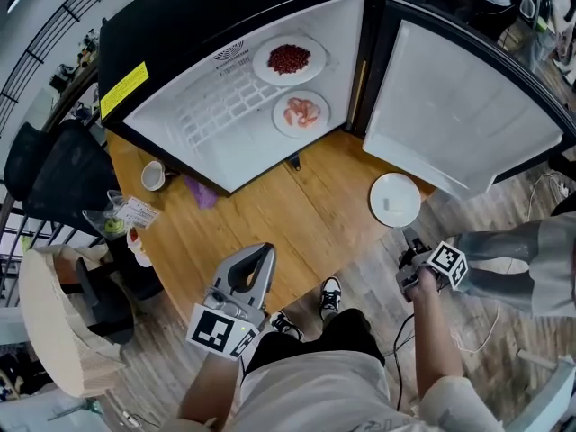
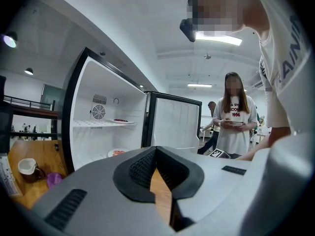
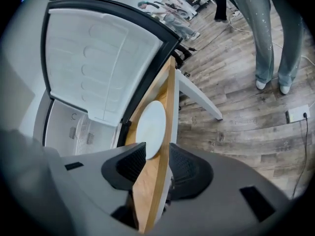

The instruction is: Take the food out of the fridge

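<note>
Fridge (image 1: 171, 115): open, on table (image 1: 297, 219).
Head view: red food plate (image 1: 289, 59) on shelf, pink food plate (image 1: 301, 112) below.
White plate (image 3: 150, 127): table's right edge, framed by right tool (image 3: 157, 154), spread, empty.
Left tool (image 2: 155, 150): pressed together, empty; only its view shows a person (image 2: 235, 122) holding a phone.

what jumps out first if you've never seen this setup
A small fridge stands wide open on the wooden table, holding red food on its shelf and pink food below. A white plate sits near the table's edge, the right tongs open close by.
</note>
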Demonstrator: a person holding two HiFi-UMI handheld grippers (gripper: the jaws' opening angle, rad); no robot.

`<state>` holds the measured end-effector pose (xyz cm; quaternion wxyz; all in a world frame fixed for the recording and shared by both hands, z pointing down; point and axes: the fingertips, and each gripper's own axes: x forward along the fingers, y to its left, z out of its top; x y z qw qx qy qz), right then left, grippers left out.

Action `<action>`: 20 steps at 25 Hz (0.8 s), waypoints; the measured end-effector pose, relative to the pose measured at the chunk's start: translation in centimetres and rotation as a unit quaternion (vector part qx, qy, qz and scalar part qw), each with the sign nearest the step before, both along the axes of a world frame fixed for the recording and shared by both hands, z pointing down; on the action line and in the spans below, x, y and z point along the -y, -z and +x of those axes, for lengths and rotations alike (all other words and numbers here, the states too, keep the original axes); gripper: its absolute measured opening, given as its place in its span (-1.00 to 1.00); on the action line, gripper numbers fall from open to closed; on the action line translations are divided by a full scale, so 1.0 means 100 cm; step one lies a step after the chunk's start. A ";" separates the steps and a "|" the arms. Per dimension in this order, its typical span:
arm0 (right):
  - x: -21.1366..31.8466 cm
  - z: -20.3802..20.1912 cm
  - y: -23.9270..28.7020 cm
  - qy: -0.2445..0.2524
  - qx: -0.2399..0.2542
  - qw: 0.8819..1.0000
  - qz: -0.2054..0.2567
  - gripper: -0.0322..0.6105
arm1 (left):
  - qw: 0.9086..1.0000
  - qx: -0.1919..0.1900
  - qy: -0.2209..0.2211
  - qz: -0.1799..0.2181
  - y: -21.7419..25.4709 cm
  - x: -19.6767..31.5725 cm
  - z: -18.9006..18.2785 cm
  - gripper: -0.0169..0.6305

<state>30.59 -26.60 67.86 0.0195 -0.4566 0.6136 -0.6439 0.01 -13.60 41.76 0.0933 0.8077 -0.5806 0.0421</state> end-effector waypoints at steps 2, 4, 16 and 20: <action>-0.011 -0.008 0.017 0.017 -0.021 0.999 0.018 -0.52 | 1.000 -0.002 -0.002 0.004 0.003 -0.002 -0.002 -0.92; -0.016 -0.024 0.040 0.039 -0.039 0.997 0.045 -0.75 | 1.000 -0.004 -0.003 0.008 0.005 -0.005 -0.005 -0.92; -0.043 -0.123 0.206 0.164 -0.096 0.940 0.282 -0.84 | 0.999 -0.012 0.008 0.042 0.039 -0.040 -0.033 -0.92; -0.060 -0.159 0.259 0.210 -0.126 0.889 0.387 -0.84 | 0.998 -0.007 0.024 0.059 0.056 -0.053 -0.050 -0.92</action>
